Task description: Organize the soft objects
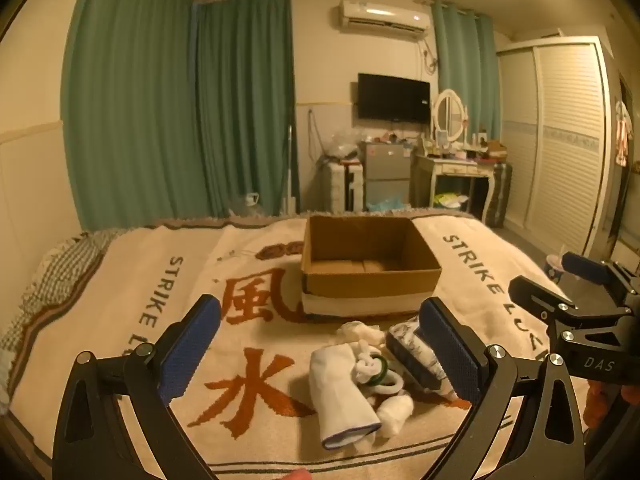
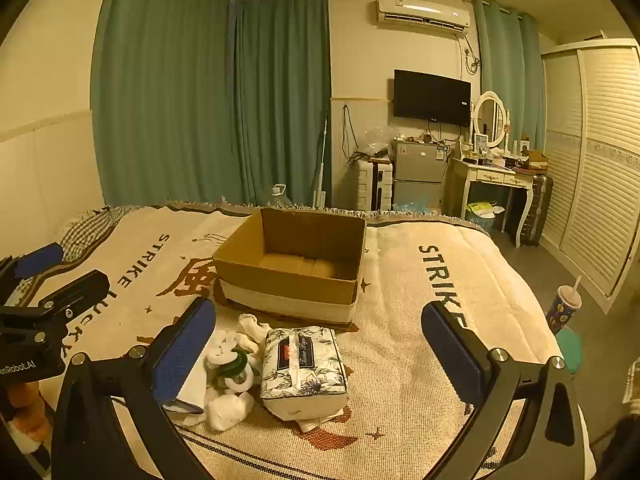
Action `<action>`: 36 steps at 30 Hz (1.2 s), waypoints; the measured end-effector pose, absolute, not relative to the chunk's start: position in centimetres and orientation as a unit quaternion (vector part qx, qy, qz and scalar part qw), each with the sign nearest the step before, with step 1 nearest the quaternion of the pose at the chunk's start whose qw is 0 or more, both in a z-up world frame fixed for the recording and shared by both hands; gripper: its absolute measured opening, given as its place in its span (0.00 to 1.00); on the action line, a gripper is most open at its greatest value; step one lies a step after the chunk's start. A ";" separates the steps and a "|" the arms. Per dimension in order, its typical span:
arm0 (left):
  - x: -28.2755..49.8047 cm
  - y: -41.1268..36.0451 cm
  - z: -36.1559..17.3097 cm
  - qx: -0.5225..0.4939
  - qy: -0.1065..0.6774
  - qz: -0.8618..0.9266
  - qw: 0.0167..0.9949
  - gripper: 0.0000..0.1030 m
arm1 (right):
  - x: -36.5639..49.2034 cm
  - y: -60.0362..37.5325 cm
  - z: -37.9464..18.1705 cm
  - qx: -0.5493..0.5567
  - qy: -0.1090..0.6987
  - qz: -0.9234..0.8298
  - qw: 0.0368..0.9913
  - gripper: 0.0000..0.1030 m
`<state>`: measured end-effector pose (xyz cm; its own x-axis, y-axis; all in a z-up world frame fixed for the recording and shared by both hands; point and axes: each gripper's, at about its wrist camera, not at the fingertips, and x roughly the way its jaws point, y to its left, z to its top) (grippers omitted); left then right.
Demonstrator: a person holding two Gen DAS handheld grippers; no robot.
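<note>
Both hand-held grippers were held above the near edge of the bed, angled down toward a small pile of soft items. The left hand-held gripper [image 1: 320, 350] had its jaws spread as wide as they go, with nothing between the pads. The right hand-held gripper [image 2: 320, 354] was equally wide and equally empty.

The pile lay on the printed blanket [image 2: 420, 360], just in front of an open cardboard box [image 2: 292, 264] that appeared empty. It comprised a floral tissue pack [image 2: 303, 368], a folded white cloth with a dark hem [image 1: 342, 396], a tangle of white rings with one green ring [image 2: 234, 364], and some cotton-like wads [image 2: 230, 406].

Risks noted, as judgement:
- The rings and wads touched one another and the cloth. A grasp on one would likely drag its neighbours or shed them on the way to the box.
- The tissue pack rested on a loose sheet of paper, so a low pinch could catch both, and squeezing could crumple the soft pack.
- The pads could snag the loose-woven blanket if brought down too far.
- The two grippers stood close together, so reaching for the same pile could make them collide.
- The near wall of the box could catch a low carry.
</note>
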<state>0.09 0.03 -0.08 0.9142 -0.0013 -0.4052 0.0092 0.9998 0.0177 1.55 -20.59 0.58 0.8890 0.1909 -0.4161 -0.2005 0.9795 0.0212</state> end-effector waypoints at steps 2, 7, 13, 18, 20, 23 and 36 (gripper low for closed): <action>0.0 0.0 -0.1 0.012 0.199 -0.002 0.980 0.99 | 1.6 -20.6 0.6 -0.011 0.213 0.101 0.972 1.00; -1.0 -0.1 -0.3 0.012 0.196 -0.002 0.980 0.99 | 1.6 -20.6 0.5 -0.014 0.213 0.100 0.972 1.00; -0.4 -0.3 0.0 0.013 0.206 -0.001 0.979 0.99 | 1.5 -20.7 0.5 -0.014 0.213 0.101 0.972 1.00; -0.3 -0.2 0.0 0.012 0.207 -0.001 0.978 0.99 | 1.6 -20.6 0.6 -0.014 0.214 0.101 0.972 1.00; -0.2 -0.2 -0.1 0.012 0.207 -0.001 0.978 0.99 | 1.4 -20.8 0.7 -0.014 0.215 0.101 0.971 1.00; -0.2 -0.2 -0.1 0.011 0.207 0.000 0.978 0.99 | 1.5 -21.0 0.6 -0.015 0.215 0.101 0.971 1.00; -0.3 -0.1 -0.3 0.009 0.208 0.000 0.978 0.99 | 1.5 -20.9 0.1 -0.017 0.215 0.100 0.971 1.00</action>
